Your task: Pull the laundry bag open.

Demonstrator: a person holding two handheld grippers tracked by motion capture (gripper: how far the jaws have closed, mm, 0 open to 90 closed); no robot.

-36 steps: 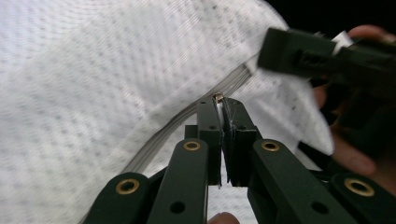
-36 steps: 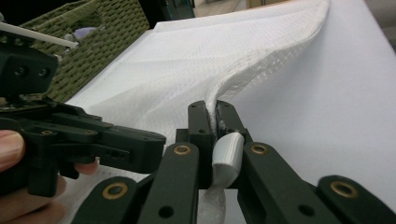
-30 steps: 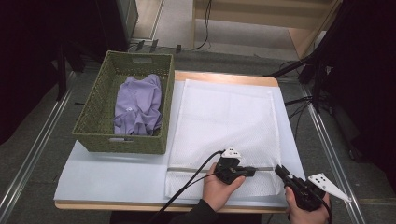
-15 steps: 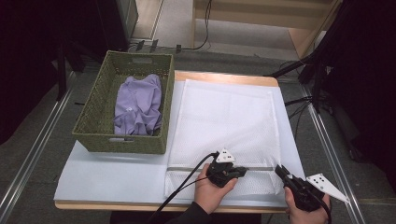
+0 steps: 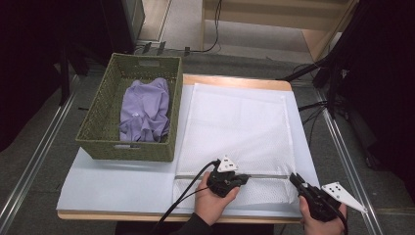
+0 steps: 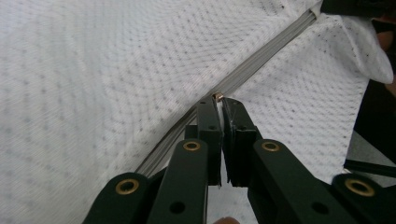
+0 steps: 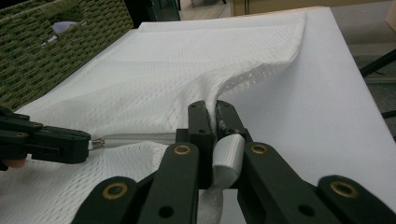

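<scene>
A white mesh bag point(image 5: 235, 127) lies flat on the table, with a grey zipper point(image 5: 266, 175) running across its near end. My left gripper point(image 5: 246, 178) is shut on the small brass zipper pull point(image 6: 217, 96), midway along the zipper point(image 6: 261, 60). My right gripper point(image 5: 292, 177) is shut on the bag's near right edge, and a fold of mesh point(image 7: 224, 119) rises between its jaws point(image 7: 216, 107). The left gripper point(image 7: 88, 142) also appears at the left of the right gripper view, at the zipper point(image 7: 135, 137).
A green woven basket point(image 5: 98, 142) stands at the table's left, holding a crumpled purple garment point(image 5: 144, 110). White sheet point(image 5: 112, 181) covers the table in front of the basket. Cables and dark stands sit on the floor to the right.
My left gripper has slid leftward along the zipper with the pull in its jaws. The right gripper has held still on the bag's edge.
</scene>
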